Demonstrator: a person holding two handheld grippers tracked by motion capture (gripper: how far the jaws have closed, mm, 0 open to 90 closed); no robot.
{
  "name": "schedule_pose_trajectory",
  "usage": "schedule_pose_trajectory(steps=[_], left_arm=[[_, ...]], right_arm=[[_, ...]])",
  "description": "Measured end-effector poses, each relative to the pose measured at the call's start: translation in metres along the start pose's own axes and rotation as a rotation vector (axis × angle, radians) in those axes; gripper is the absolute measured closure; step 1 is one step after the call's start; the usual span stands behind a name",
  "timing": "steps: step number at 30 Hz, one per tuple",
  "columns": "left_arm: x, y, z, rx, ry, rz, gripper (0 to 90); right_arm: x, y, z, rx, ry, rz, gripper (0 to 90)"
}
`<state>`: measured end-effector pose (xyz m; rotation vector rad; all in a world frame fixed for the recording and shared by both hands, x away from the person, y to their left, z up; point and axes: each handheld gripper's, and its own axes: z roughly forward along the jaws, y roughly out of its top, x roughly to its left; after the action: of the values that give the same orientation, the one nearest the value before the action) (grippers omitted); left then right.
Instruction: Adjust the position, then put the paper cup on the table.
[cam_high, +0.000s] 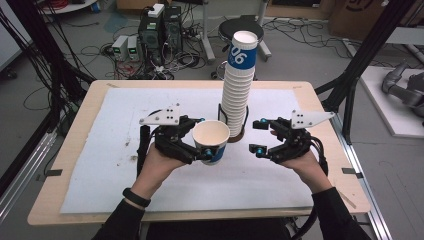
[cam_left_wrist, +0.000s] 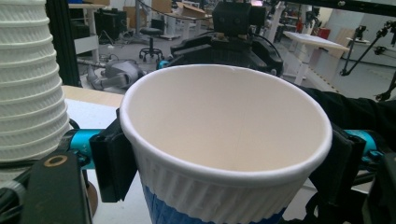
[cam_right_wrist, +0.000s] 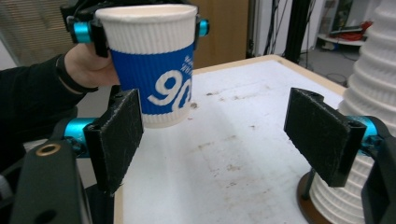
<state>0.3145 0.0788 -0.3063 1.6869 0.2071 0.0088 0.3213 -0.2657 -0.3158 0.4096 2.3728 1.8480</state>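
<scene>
Cup (cam_high: 211, 141), light and easily crushed, rides clamped below its rim in left tongs (cam_high: 199, 145); right tongs (cam_high: 260, 136) gape empty.

You work under even, fairly dim room light from above, so shadows on the tabletop (cam_high: 150, 190) stay soft and faint. Your high view is slightly soft and low in detail. In the left gripper view the cup (cam_left_wrist: 224, 140) is close and a little blurred, its inside evenly lit without glare. The right gripper view's background turns hazy.
</scene>
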Motion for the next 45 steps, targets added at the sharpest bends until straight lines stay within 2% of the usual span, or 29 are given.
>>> schedule_pose_trajectory(steps=[8, 18, 22, 29, 36, 45], left_arm=[[0.0, 0.001, -0.003, -0.002, 0.004, 0.002, 21.9], [0.005, 0.001, -0.011, -0.018, 0.042, -0.007, 21.9], [0.007, 0.0, -0.013, -0.011, 0.058, 0.005, 21.9], [0.012, 0.0, -0.022, -0.015, 0.116, 0.011, 21.9], [0.022, -0.001, -0.038, -0.021, 0.185, 0.01, 21.9], [0.035, -0.005, -0.054, -0.016, 0.304, 0.014, 21.9]], right_arm=[[-0.002, 0.001, -0.002, 0.002, -0.019, -0.018, 20.0], [-0.005, 0.0, -0.006, 0.004, -0.042, -0.015, 20.0], [-0.006, -0.001, -0.008, -0.005, -0.051, -0.025, 20.0], [-0.008, -0.002, -0.011, -0.009, -0.062, -0.021, 20.0], [-0.009, -0.002, -0.013, -0.007, -0.078, -0.03, 19.9], [-0.01, -0.002, -0.015, -0.014, -0.095, -0.032, 19.1]])
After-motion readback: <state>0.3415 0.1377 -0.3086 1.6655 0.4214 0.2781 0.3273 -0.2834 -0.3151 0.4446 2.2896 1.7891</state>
